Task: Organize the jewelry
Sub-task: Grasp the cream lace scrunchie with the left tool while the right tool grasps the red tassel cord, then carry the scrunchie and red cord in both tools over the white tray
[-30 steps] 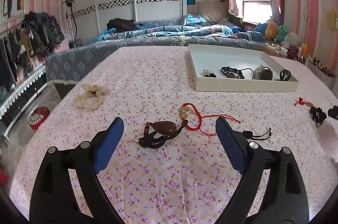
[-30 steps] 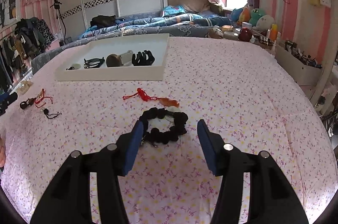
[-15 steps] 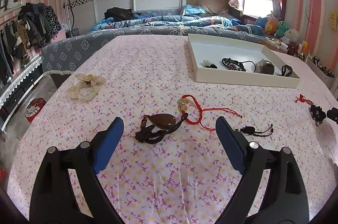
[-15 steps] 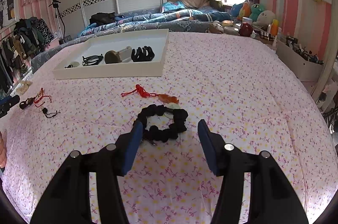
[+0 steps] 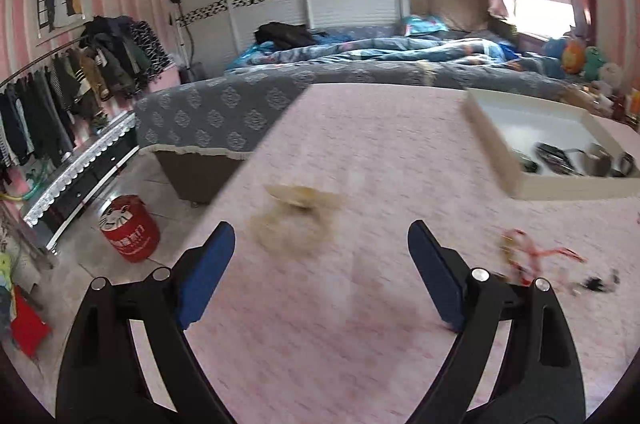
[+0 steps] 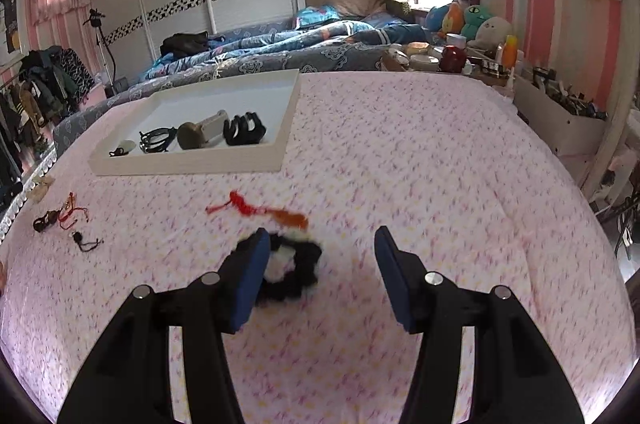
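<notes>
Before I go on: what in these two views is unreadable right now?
- Cream flower piece, left wrist view: smeared by motion blur.
- Red cord, same view: blurred, its far end behind the left gripper's finger.
- Black bead bracelet, right wrist view: blurred, partly behind the right gripper's finger.
- Tray: contents blurred there.

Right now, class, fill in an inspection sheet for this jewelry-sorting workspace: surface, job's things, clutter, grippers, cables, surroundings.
Surface: pink floral cloth, flat.
Job's things: white tray holds four pieces; black bead bracelet, red-orange tassel charm, cream shell piece and small corded pieces lie loose on the cloth.
Clutter: nothing seen.
Grippers: left gripper open, empty; right gripper open, bracelet beside its left finger.
Cables: nothing seen.
Surroundings: bed, clothes rack.
</notes>
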A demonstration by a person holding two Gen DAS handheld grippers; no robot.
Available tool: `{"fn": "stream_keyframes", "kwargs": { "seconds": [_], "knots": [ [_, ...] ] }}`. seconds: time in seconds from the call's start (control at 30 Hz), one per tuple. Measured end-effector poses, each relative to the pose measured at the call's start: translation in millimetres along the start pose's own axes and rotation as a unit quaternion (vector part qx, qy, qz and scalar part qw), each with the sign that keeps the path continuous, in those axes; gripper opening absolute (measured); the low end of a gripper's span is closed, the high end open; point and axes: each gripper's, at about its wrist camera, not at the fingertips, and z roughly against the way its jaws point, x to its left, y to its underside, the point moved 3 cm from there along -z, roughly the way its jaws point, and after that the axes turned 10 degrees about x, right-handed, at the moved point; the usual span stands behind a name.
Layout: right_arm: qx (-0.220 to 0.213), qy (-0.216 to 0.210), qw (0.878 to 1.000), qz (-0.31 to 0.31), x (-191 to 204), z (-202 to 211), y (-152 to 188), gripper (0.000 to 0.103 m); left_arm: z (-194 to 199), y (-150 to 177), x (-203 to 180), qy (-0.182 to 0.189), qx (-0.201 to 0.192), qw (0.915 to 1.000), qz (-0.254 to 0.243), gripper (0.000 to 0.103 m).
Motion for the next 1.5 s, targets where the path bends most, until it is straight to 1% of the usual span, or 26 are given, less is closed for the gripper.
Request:
{"fn": "stream_keyframes", "kwargs": {
  "seconds": [0.1,0.2,0.3,0.37,0.43,0.5,0.53,0.57,0.6,0.63,0.7,0.73,0.77,0.83,1.07,1.2,1.37,1.43,1.5],
  "knots": [
    [0.005,-0.007,1.000,0.012,10,-9,-16,0.055,-21,-14,22,-0.004,0.018,0.9997,0.017,0.088],
    [0.017,-0.020,0.999,0.019,26,-21,-26,0.055,-41,-21,33,-0.003,0.039,0.9988,0.029,0.088],
    [0.036,-0.034,0.998,0.031,47,-41,-33,0.055,-62,-20,40,0.025,0.076,0.9955,0.051,0.088],
    [0.047,-0.037,0.997,0.039,57,-53,-36,0.055,-76,-17,43,0.036,0.097,0.9925,0.065,0.087],
    [0.061,-0.034,0.996,0.049,65,-63,-38,0.054,-84,-19,47,0.048,0.106,0.9904,0.074,0.084],
    [0.078,-0.033,0.995,0.052,68,-75,-41,0.054,-87,-18,46,0.050,0.113,0.9897,0.073,0.082],
    [0.089,-0.032,0.994,0.053,69,-81,-41,0.050,-92,-17,45,0.054,0.123,0.9884,0.071,0.074],
    [0.095,-0.029,0.994,0.053,69,-84,-40,0.038,-96,-16,43,0.059,0.131,0.9872,0.070,0.063],
    [0.107,-0.026,0.992,0.054,69,-90,-38,0.034,-99,-15,42,0.062,0.137,0.9863,0.067,0.059],
    [0.104,-0.024,0.993,0.056,70,-91,-36,0.031,-103,-18,39,0.065,0.141,0.9859,0.063,0.052],
    [0.103,-0.024,0.993,0.056,69,-91,-35,0.019,-104,-19,37,0.065,0.141,0.9862,0.057,0.043],
    [0.104,-0.028,0.993,0.050,68,-91,-36,0.009,-105,-20,35,0.062,0.141,0.9866,0.054,0.033],
    [0.104,-0.031,0.993,0.046,66,-91,-35,0.009,-105,-21,34,0.058,0.141,0.9872,0.049,0.022],
    [0.102,-0.038,0.993,0.039,63,-90,-34,0.008,-105,-20,32,0.059,0.139,0.9875,0.046,0.010],
    [0.069,-0.041,0.996,0.026,49,-68,-38,0.008,-87,-19,35,0.065,0.117,0.9898,0.049,0.008],
    [0.054,-0.043,0.997,0.021,41,-54,-42,0.008,-63,-22,38,0.075,0.095,0.9908,0.060,0.008],
    [0.032,-0.041,0.999,0.016,28,-39,-58,0.008,-28,-37,31,0.087,0.061,0.9920,0.068,0.008],
    [0.020,-0.040,0.999,0.016,26,-33,-68,0.008,-14,-49,18,0.085,0.045,0.9937,0.057,0.008],
    [0.010,-0.041,0.999,0.018,27,-27,-76,0.008,-5,-57,7,0.090,0.037,0.9940,0.049,0.008]
  ]
}}
